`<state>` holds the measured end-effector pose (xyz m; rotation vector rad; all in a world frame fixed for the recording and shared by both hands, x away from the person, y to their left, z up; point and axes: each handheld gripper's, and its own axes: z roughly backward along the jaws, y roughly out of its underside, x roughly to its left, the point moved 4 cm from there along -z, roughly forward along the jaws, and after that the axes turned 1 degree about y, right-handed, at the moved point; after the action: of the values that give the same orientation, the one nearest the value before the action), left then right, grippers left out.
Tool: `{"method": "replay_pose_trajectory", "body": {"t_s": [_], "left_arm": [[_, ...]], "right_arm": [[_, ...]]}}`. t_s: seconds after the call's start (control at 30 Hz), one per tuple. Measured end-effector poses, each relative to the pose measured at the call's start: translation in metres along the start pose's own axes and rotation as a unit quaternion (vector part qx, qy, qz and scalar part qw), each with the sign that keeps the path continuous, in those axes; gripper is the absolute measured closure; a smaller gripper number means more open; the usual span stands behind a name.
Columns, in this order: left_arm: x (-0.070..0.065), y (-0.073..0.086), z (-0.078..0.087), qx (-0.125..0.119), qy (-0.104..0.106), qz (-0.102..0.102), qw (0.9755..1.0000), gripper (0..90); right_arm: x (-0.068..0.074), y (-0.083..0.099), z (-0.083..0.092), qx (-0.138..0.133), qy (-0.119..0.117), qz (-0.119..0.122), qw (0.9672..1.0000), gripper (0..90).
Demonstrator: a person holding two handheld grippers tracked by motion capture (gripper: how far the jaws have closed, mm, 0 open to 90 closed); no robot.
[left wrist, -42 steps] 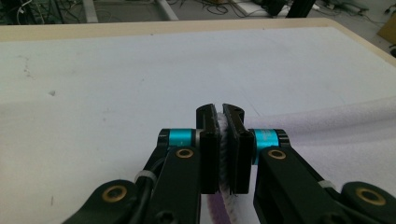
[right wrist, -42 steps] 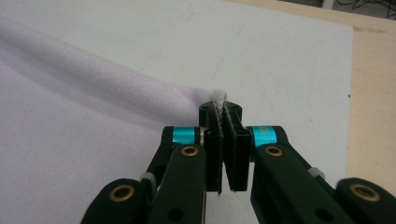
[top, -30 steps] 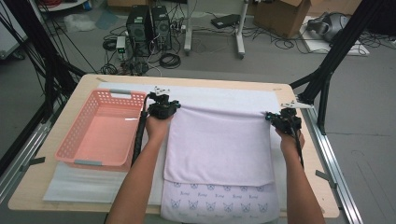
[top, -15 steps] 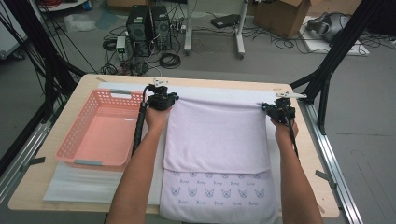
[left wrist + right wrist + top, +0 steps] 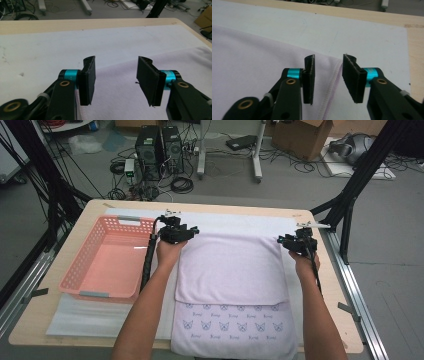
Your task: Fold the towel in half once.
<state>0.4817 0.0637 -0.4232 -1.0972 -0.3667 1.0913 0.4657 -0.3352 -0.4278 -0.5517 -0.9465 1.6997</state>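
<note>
Both grippers (image 5: 186,234) (image 5: 291,241), jaws just opened off my soft, limp towel (image 5: 230,270) near the table's far edge, should re-pinch its hemmed corners.

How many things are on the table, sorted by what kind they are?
Towel: 1
Basket: 1
White mat: 1
Claws: 2, left claw and right claw, both open over the towel's far corners
Total: 5

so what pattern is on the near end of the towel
Rows of small blue cat-face outlines on the pale lilac folded towel, clearest in the high view.
</note>
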Motion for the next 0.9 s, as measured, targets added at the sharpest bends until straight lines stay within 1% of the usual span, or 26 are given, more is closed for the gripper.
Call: {"method": "replay_pose_trajectory", "body": {"t_s": [0.07,0.1,0.13,0.17,0.2,0.23,0.27,0.3,0.33,0.37,0.4,0.43,0.47,0.53,0.63,0.7,0.77,0.83,0.9], "left_arm": [[-0.005,0.005,0.004,0.002,0.005,-0.009,0.9999,45.9],[-0.008,0.008,0.007,-0.003,0.010,-0.006,0.9999,45.6],[-0.010,0.010,0.011,-0.006,0.013,-0.007,0.9999,45.6],[-0.012,0.011,0.013,-0.001,0.015,-0.006,0.9999,45.6],[-0.015,0.013,0.016,0.006,0.016,-0.011,0.9998,44.7],[-0.017,0.014,0.018,-0.002,0.018,-0.015,0.9997,43.8],[-0.020,0.016,0.023,-0.013,0.018,-0.017,0.9996,45.2],[-0.023,0.018,0.027,-0.014,0.019,-0.020,0.9995,45.2],[-0.025,0.020,0.030,-0.008,0.020,-0.024,0.9995,45.2],[-0.027,0.021,0.033,-0.007,0.021,-0.031,0.9993,44.6],[-0.029,0.023,0.037,-0.014,0.023,-0.035,0.9990,44.4],[-0.031,0.024,0.041,-0.018,0.025,-0.036,0.9989,44.4],[-0.033,0.026,0.044,-0.019,0.030,-0.038,0.9987,44.2],[-0.036,0.030,0.050,-0.019,0.036,-0.039,0.9984,43.5],[-0.038,0.037,0.059,-0.020,0.037,-0.042,0.9982,43.5],[-0.040,0.041,0.064,-0.014,0.037,-0.049,0.9980,43.4],[-0.043,0.045,0.070,-0.020,0.040,-0.054,0.9975,43.6],[-0.045,0.051,0.073,-0.015,0.044,-0.058,0.9972,43.7],[-0.046,0.058,0.077,-0.010,0.046,-0.058,0.9972,43.8]], "right_arm": [[0.002,0.002,0.006,0.001,0.000,0.003,1.0000,58.9],[0.003,0.003,0.009,0.003,-0.002,0.002,1.0000,57.7],[0.004,0.005,0.013,0.004,-0.003,0.001,1.0000,56.5],[0.005,0.007,0.017,0.002,-0.003,0.002,1.0000,55.8],[0.005,0.009,0.019,0.003,-0.003,0.001,1.0000,54.3],[0.007,0.012,0.023,0.004,-0.007,0.002,1.0000,52.8],[0.008,0.014,0.026,0.004,-0.010,0.000,0.9999,51.5],[0.009,0.018,0.030,0.000,-0.012,0.002,0.9999,50.2],[0.010,0.021,0.033,0.006,-0.014,-0.002,0.9999,46.6],[0.011,0.023,0.035,0.017,-0.019,-0.007,0.9996,43.7],[0.012,0.025,0.039,0.017,-0.020,-0.006,0.9996,45.0],[0.014,0.027,0.044,0.008,-0.016,0.000,0.9998,46.0],[0.015,0.029,0.048,0.001,-0.018,-0.001,0.9998,45.7],[0.018,0.034,0.054,0.001,-0.021,0.000,0.9998,45.6],[0.021,0.043,0.063,0.000,-0.022,0.001,0.9997,45.9],[0.024,0.049,0.069,0.002,-0.024,0.004,0.9997,46.0],[0.026,0.055,0.074,0.003,-0.023,0.007,0.9997,46.3],[0.029,0.062,0.079,0.000,-0.025,0.006,0.9997,46.6],[0.031,0.069,0.082,0.002,-0.026,0.005,0.9996,46.9]]}}
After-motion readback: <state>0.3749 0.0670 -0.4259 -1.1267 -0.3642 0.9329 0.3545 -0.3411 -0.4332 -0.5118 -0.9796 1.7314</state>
